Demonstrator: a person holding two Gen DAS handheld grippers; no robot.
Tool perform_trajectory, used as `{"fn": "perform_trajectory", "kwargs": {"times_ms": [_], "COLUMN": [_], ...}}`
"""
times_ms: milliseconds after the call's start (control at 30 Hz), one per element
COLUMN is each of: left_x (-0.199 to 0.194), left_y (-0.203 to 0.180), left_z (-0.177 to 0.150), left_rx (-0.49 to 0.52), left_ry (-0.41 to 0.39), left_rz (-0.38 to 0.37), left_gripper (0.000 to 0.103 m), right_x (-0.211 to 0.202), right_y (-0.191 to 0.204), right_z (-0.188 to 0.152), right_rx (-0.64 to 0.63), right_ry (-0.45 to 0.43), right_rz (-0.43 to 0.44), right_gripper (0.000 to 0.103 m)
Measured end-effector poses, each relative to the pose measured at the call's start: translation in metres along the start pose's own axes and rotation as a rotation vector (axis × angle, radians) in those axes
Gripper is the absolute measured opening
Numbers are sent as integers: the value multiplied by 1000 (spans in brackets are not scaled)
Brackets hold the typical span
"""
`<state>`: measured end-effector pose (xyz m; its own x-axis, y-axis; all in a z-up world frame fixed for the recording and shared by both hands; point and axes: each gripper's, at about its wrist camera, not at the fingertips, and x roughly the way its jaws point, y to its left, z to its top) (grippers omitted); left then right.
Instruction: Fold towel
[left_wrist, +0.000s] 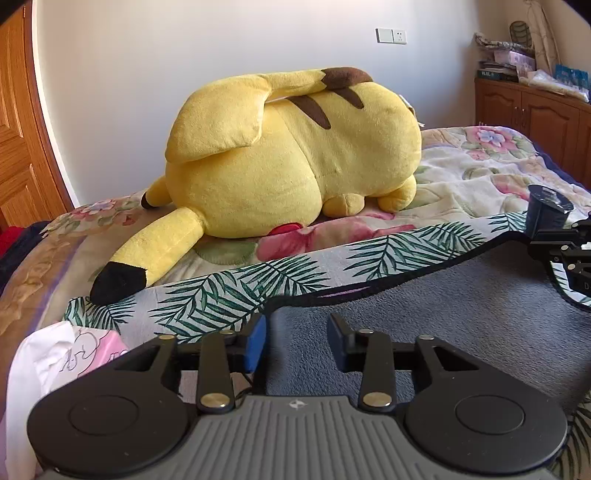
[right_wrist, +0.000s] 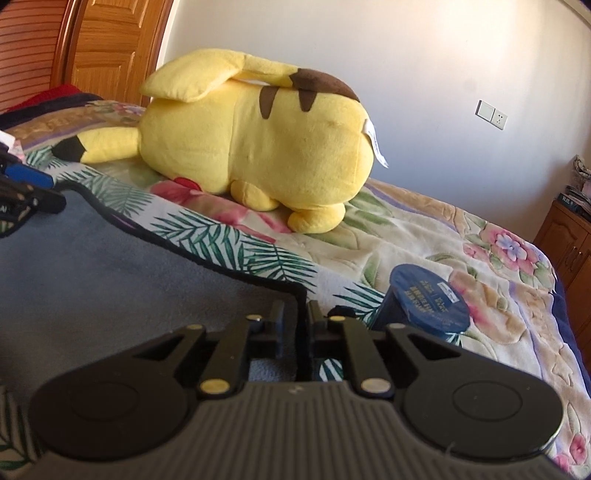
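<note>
The towel lies on the bed, folded over: its grey underside (left_wrist: 461, 314) faces up on top of its palm-leaf printed side (left_wrist: 229, 291). My left gripper (left_wrist: 297, 332) is open over the folded layer's left corner, its blue-padded finger (left_wrist: 256, 343) at the dark hem. My right gripper (right_wrist: 297, 321) is shut on the folded layer's right corner, the black hem pinched between its fingers. The towel also shows in the right wrist view, grey side (right_wrist: 110, 273) and leaf print (right_wrist: 236, 247). The right gripper shows at the left view's right edge (left_wrist: 565, 247).
A big yellow plush toy (left_wrist: 288, 155) lies on the floral bedspread (left_wrist: 480, 177) just beyond the towel. A dark blue round container (right_wrist: 424, 302) rests on the bed right of my right gripper. White and pink cloth (left_wrist: 55, 362) lies at the left. A wooden cabinet (left_wrist: 535, 110) stands at the far right.
</note>
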<state>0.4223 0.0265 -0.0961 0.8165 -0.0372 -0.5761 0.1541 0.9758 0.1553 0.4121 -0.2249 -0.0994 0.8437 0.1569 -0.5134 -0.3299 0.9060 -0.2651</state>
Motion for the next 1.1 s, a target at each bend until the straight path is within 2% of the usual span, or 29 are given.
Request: {"fn": "perform_trajectory", "kwargs": {"times_ms": [67,100,167,600,1100], "left_x": [-7,-11,-22,-103,-174], "left_y": [-1,-2,-4,-19,-15], "left_z": [1,1,4,9,-8], "left_rx": [0,0,-9,-32,-26], "left_ry": [0,-2,-7,-41,-50], "left_rz": [-7,-12,-18,-65,-72], "left_gripper": [27,28,32,38,39], "right_x": [-7,-11,-20,-100,-152], "right_y": [0,-1,-4,-11,14], "right_z": [2,3,6,23,19], "right_rx": [6,10,22,94,142], "right_ry": [2,5,-4,-32,-30], "right_rz": [-3,-7,-11,16,61], "right_gripper": [18,33,44,44,44]}}
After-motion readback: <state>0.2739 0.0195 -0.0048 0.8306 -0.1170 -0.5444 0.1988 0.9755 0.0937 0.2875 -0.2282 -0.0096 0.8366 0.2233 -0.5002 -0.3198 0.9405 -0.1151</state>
